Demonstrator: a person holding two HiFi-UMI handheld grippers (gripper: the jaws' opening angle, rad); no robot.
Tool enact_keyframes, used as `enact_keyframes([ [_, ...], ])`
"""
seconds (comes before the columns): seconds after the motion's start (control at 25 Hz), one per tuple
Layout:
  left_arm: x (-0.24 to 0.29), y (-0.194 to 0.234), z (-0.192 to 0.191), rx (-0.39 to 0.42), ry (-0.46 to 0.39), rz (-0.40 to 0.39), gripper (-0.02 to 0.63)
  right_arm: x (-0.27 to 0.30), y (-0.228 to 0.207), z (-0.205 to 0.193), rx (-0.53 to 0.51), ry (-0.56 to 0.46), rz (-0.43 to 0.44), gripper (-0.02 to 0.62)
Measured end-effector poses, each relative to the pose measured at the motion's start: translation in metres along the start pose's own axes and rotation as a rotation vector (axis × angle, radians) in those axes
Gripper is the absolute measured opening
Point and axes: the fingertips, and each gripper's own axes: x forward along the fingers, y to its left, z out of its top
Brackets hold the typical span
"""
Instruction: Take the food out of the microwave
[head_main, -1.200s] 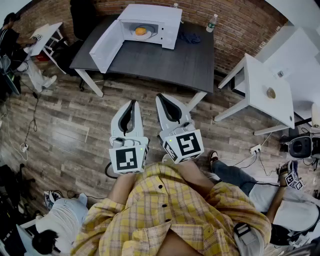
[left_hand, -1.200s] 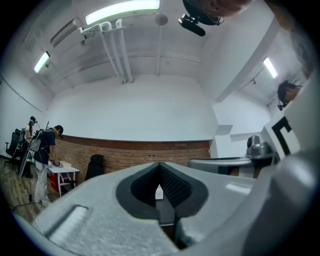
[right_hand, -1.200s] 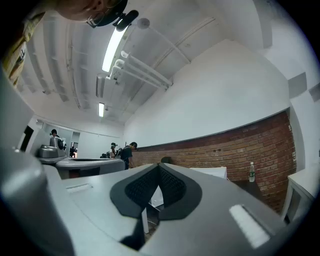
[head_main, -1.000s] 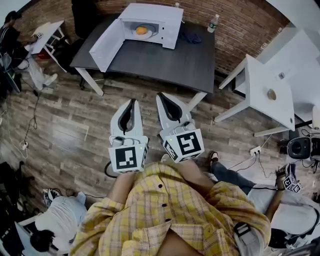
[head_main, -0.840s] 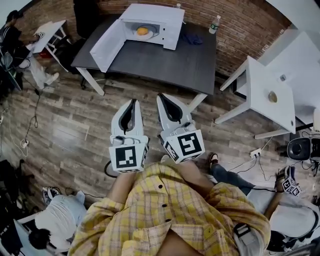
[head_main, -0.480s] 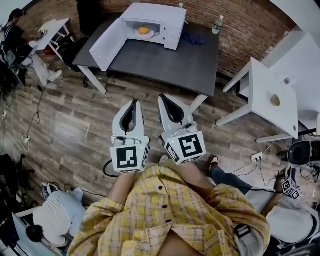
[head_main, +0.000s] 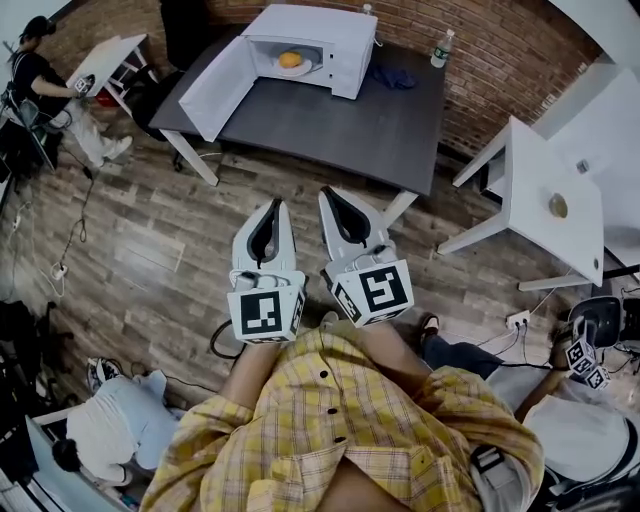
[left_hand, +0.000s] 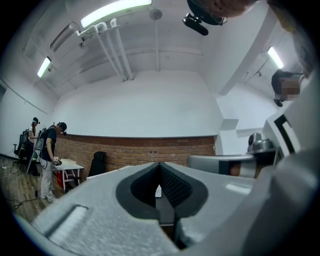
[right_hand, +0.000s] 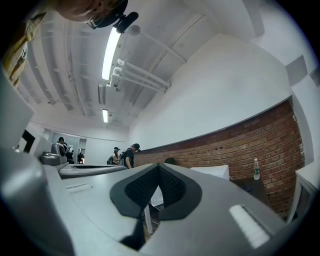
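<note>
— Moved since a second ago: the dark table (head_main: 350, 120) and the microwave (head_main: 310, 40) on it have slid to the right in the head view; your two grippers have kept their side-by-side pose in front of you.

— Noted. What about the tongs and the food?

— Entry, left gripper (head_main: 275, 204): jaws fully together, nothing between them; its own view confirms this. Entry, right gripper (head_main: 329, 193): jaws likewise together and empty. Entry, food (head_main: 290, 59): one rounded orange item, too small to identify further; it rests on a pale plate (head_main: 304, 69) inside the microwave cavity, at the table's far end, well apart from both grippers. Entry, microwave door (head_main: 215, 88): swung wide open to the left, cavity unobstructed.

— How do I handle the approach?

— Judgement, not stock: you are only walking up, so close the gap to the table's near edge first; open one gripper before it reaches the cavity, not inside it. Come in level and straight through the opening, clear of the door on your left; the plate's rim looks a firmer hold than the round food, which may roll or squash. Keep the plate flat on the way out; set it on the bare tabletop in front of the microwave.
</note>
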Motion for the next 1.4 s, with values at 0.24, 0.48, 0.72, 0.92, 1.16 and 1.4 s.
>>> enact_keyframes([
  [0.24,0.026,0.012,-0.006,-0.012,-0.002,0.008,-0.003,0.023,-0.014,-0.010,0.002,0.012,-0.003,0.002],
  [0.48,0.068,0.035,-0.015,-0.033,0.005,0.008,-0.003,0.065,-0.033,-0.018,0.000,0.027,-0.007,0.002],
  [0.72,0.120,0.068,-0.026,-0.043,0.019,-0.025,-0.003,0.121,-0.051,-0.032,0.017,0.031,-0.022,0.002],
  [0.92,0.163,0.101,-0.023,-0.042,0.025,-0.065,-0.003,0.174,-0.063,-0.032,0.016,0.037,-0.062,0.002],
  [1.16,0.217,0.149,-0.018,-0.052,0.032,-0.114,-0.003,0.241,-0.073,-0.027,0.012,0.036,-0.108,0.002],
  [1.4,0.263,0.191,-0.015,-0.048,0.031,-0.168,-0.003,0.301,-0.084,-0.027,-0.015,0.032,-0.172,0.003],
])
